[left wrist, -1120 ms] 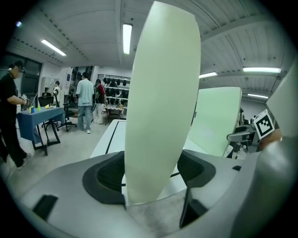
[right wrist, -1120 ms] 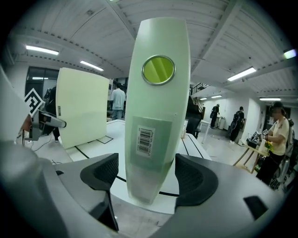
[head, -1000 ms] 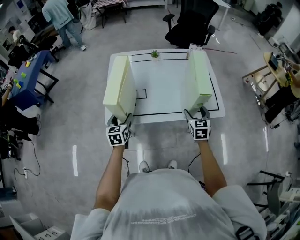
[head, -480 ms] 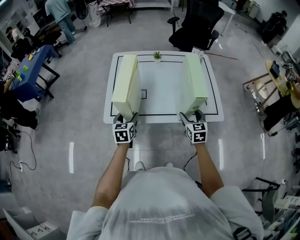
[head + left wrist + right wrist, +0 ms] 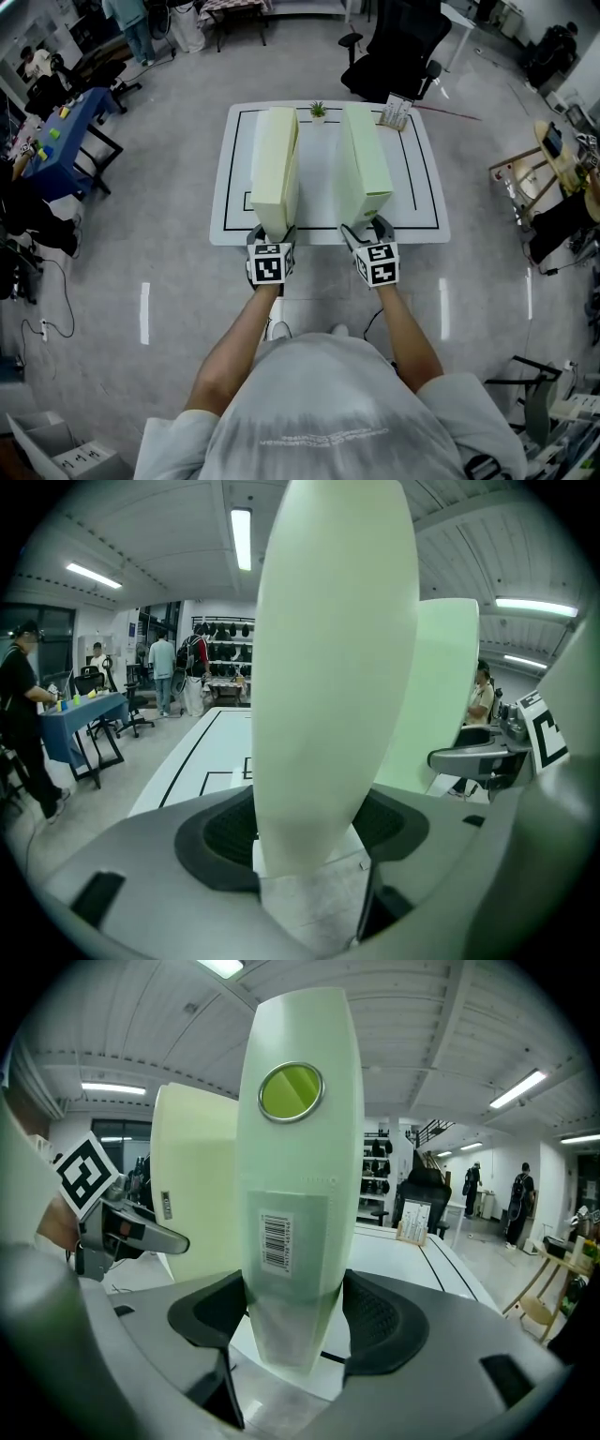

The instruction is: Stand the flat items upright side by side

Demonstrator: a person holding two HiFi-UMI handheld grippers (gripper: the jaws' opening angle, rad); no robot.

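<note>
Two flat boxes stand on their long edges on the white table (image 5: pixel 422 187), close together and parallel. My left gripper (image 5: pixel 272 238) is shut on the near end of the cream box (image 5: pixel 276 167); its pads clamp both faces of the cream box (image 5: pixel 328 667) at the left gripper (image 5: pixel 314 822). My right gripper (image 5: pixel 367 230) is shut on the near end of the pale green box (image 5: pixel 363 169). Its jaws have just been closing a little with the green box (image 5: pixel 298 1176), which bears a barcode label, between them at the right gripper (image 5: pixel 295 1312). A narrow gap separates the boxes.
A small potted plant (image 5: pixel 318 111) and a card stand (image 5: pixel 396 114) sit at the table's far edge. A black office chair (image 5: pixel 394 52) stands behind the table. A blue table (image 5: pixel 52 141) and several people are at the far left.
Both grippers carried their boxes inward from the table's sides towards its middle, so the gap between the boxes shrank. Both boxes stayed upright and gripped.
</note>
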